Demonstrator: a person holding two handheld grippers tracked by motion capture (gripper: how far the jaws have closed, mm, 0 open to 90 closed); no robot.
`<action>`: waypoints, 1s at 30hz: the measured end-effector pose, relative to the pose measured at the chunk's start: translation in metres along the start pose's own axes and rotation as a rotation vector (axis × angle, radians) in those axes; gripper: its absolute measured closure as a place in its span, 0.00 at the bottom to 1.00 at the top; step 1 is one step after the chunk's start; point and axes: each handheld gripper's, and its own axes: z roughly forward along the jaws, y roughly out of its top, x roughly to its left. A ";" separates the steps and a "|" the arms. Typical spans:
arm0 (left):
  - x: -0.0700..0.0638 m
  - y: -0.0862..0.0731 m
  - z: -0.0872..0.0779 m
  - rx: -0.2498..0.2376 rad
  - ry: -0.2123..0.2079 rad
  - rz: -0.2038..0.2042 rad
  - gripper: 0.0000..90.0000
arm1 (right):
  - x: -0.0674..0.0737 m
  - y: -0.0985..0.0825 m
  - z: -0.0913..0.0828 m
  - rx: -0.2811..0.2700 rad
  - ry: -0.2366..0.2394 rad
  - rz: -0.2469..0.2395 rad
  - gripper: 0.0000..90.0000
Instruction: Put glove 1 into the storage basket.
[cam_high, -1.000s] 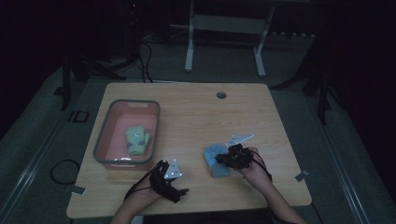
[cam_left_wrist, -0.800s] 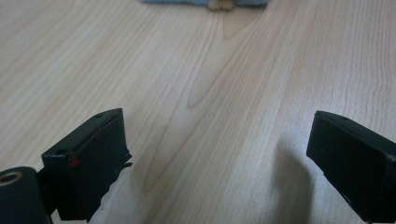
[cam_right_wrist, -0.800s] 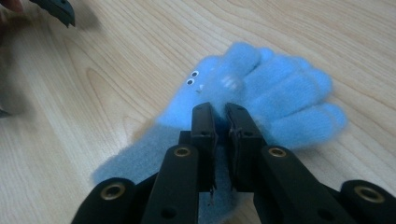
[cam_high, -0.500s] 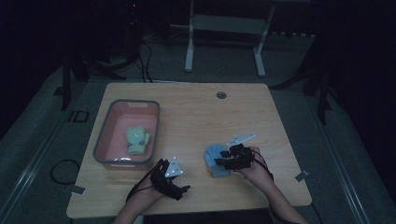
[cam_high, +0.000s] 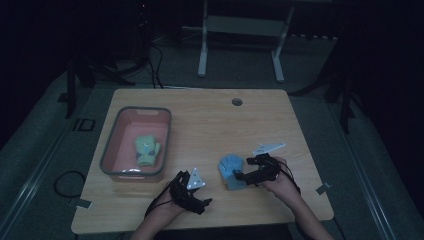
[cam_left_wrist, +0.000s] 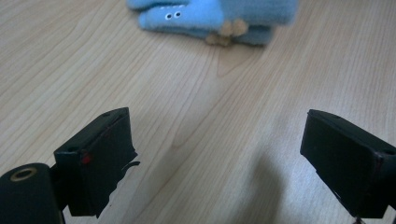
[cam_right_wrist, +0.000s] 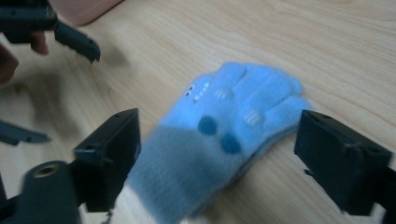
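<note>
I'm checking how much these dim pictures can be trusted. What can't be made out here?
- Blue glove: cuff end blurred and cut off by the bottom edge in the right gripper view; its top is cut off in the left gripper view.
- Green glove in the pink bin: its pattern is too small and dark in the high view.
- Right gripper: in the high view the dark hides its jaw gap.

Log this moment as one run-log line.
right gripper: jaws just opened, blue glove lies between them on table | left gripper: open, nothing held | green glove: in pink bin
</note>
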 end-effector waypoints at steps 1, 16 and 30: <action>0.000 0.001 0.000 -0.005 -0.003 -0.003 0.11 | 0.000 -0.001 -0.001 -0.003 -0.011 0.006 0.16; -0.015 0.022 0.007 -0.057 -0.051 0.109 0.17 | -0.021 -0.005 -0.015 -0.008 -0.129 -0.026 0.60; -0.029 0.054 0.028 -0.101 -0.091 0.233 0.19 | -0.030 0.007 -0.016 -0.027 -0.113 -0.019 0.60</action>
